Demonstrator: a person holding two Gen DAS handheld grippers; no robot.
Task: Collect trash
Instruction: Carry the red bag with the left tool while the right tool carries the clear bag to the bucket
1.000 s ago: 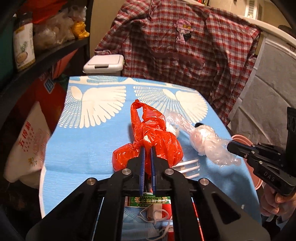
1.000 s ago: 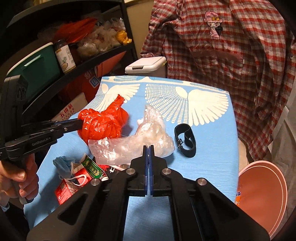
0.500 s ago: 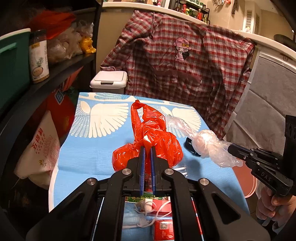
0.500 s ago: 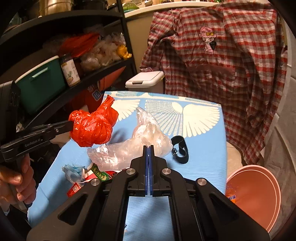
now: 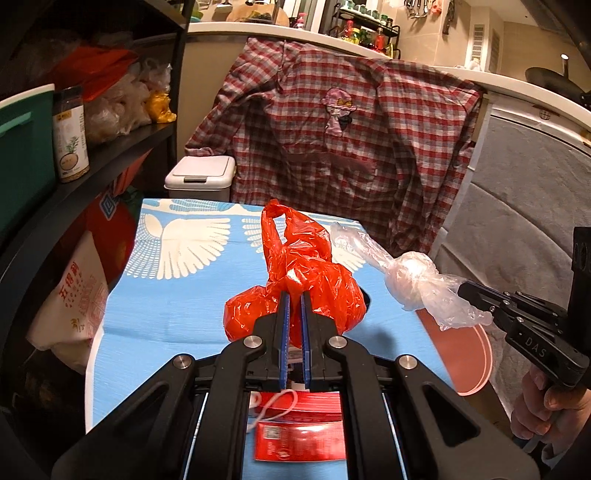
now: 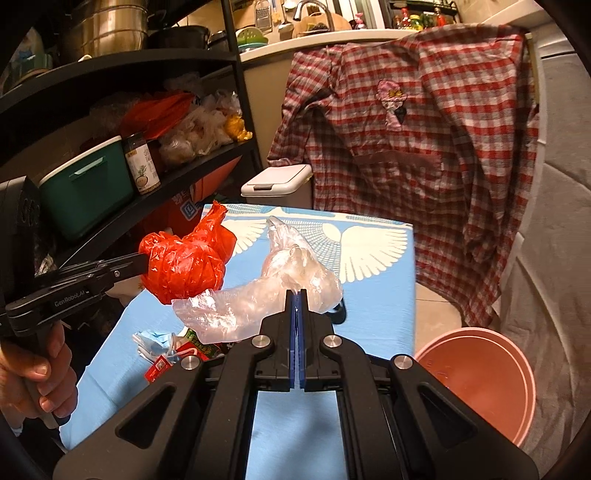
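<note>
This is looking like a home kitchen. A checked shirt [image 5: 343, 155] is hanging over a white counter [image 5: 280, 35]. Above that shirt, bottles [image 5: 365, 35] and cooking tools are sitting and hanging. Left of the shirt, a dark shelf [image 6: 122, 66] is holding pots [image 6: 107, 33], a jar [image 6: 142, 164] and bags of food [image 6: 195, 136].

Red bag [image 5: 295, 280]; clear bag [image 6: 280, 284]; blue tablecloth [image 5: 177, 295], white wings; red-white plaid shirt [image 5: 332, 147]; pink bin [image 6: 476, 380].

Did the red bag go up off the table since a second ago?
Yes. The red bag, pinched in the left tongs, has gone up: in the right wrist view it now hangs above the blue tablecloth, level with the white bin.
</note>
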